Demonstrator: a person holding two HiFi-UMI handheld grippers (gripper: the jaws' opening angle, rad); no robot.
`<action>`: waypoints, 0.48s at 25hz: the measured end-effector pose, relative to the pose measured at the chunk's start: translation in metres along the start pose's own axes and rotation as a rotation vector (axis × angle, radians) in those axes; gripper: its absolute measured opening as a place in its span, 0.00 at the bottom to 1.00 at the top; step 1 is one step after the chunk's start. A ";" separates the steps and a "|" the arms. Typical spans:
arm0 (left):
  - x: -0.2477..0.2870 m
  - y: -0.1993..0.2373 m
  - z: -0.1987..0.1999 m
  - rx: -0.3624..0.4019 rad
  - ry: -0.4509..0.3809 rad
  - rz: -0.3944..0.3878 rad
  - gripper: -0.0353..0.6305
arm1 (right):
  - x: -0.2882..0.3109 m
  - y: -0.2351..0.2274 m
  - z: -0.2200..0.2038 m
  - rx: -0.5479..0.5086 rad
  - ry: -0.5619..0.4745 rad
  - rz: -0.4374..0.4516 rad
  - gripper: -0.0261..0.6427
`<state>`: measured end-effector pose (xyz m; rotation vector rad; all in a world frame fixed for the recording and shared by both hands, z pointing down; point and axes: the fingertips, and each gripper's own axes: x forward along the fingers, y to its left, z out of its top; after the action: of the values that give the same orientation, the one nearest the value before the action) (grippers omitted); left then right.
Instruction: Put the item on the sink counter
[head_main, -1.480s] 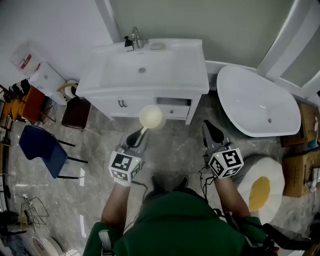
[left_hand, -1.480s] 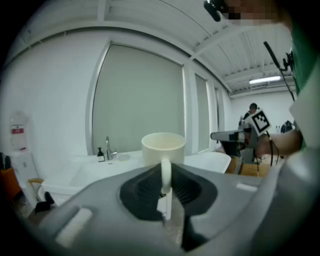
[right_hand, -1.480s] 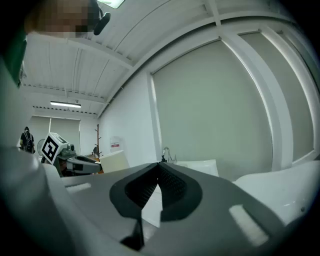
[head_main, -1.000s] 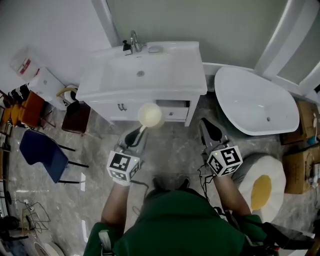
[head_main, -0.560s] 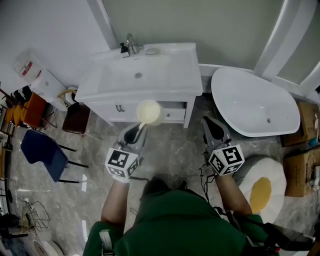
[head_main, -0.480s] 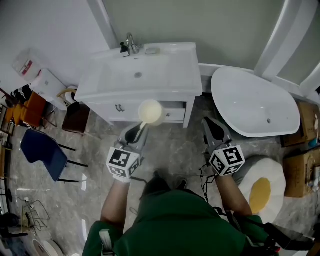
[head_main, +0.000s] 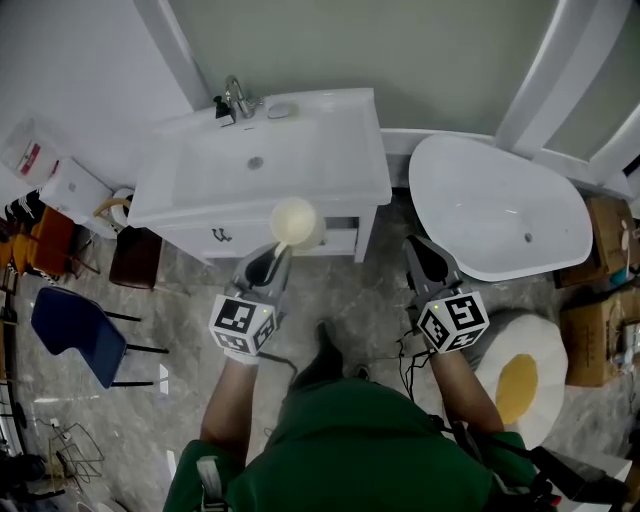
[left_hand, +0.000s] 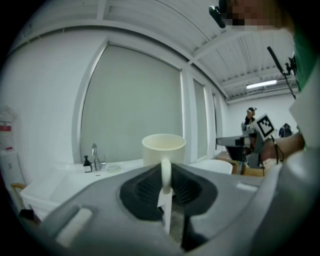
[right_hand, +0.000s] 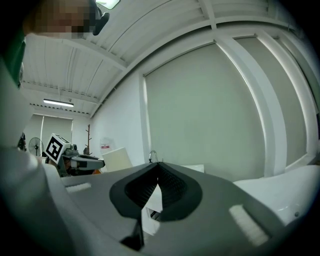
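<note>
Nearest the person, the right tongs (head_main: 425, 262) are held closed with nothing between them, in front of the right corner of the washbasin (head_main: 215, 175). The left tongs (head_main: 278, 250) are clamped fully shut on the handle of a cream mug (head_main: 296, 222), which is held upright in the air just in front of the washbasin's drawer front, short of the tabletop (head_main: 362, 150) and not touching it. The pick-up is judged done. The mug has not yet been brought over the washbasin's flat tabletop, set down and released. At the washbasin's far edge a faucet (head_main: 238, 97) is seen.
</note>
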<state>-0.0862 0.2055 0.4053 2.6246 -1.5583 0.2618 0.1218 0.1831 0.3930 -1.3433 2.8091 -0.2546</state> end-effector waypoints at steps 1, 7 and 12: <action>0.010 0.009 0.002 0.001 0.000 -0.004 0.11 | 0.009 -0.006 0.002 -0.001 0.002 -0.009 0.03; 0.065 0.071 0.015 0.020 -0.009 -0.026 0.11 | 0.076 -0.034 0.013 -0.008 0.018 -0.058 0.03; 0.099 0.123 0.019 0.023 -0.016 -0.051 0.11 | 0.127 -0.038 0.023 -0.024 0.026 -0.089 0.03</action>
<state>-0.1453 0.0583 0.4025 2.6865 -1.4992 0.2574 0.0730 0.0580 0.3827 -1.4825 2.7859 -0.2423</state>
